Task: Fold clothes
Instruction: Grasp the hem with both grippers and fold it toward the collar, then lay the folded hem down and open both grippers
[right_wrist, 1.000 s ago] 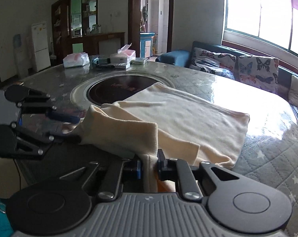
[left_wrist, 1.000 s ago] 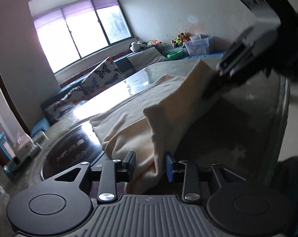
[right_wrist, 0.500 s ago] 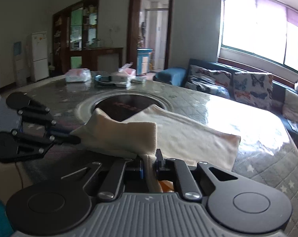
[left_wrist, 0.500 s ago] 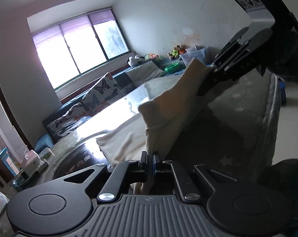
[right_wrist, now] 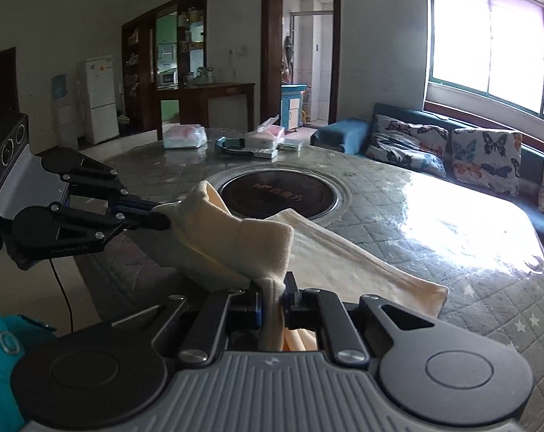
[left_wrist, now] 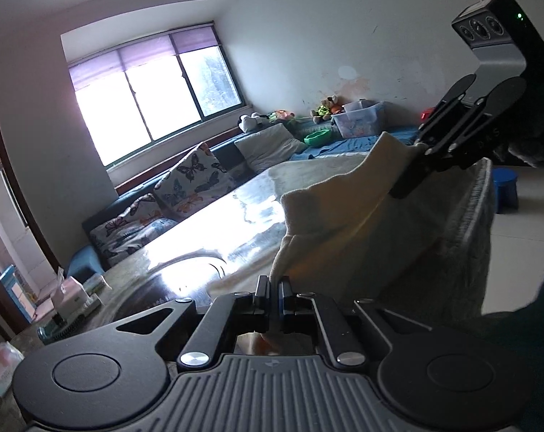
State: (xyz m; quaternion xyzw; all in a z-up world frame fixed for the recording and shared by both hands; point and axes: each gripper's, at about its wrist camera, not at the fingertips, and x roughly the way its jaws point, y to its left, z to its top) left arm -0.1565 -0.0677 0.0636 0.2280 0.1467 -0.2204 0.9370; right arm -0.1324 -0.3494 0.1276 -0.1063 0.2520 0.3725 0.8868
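A cream cloth (right_wrist: 347,262) lies on the round quilted table (right_wrist: 452,216). Its near edge is lifted off the table between both grippers. My left gripper (left_wrist: 274,289) is shut on one corner of the cloth (left_wrist: 329,216); it also shows in the right wrist view (right_wrist: 163,217) at the left. My right gripper (right_wrist: 272,300) is shut on the other corner; it shows in the left wrist view (left_wrist: 407,183) at the upper right. The far part of the cloth still rests on the table.
A dark round hotplate (right_wrist: 277,198) sits in the table's middle. Tissue packs and boxes (right_wrist: 250,142) stand at the table's far side. A sofa with butterfly cushions (right_wrist: 462,151) runs under the window. A blue stool (left_wrist: 506,189) stands on the floor.
My left gripper has closed on the cloth corner. Both grippers have lifted the near edge higher off the table.
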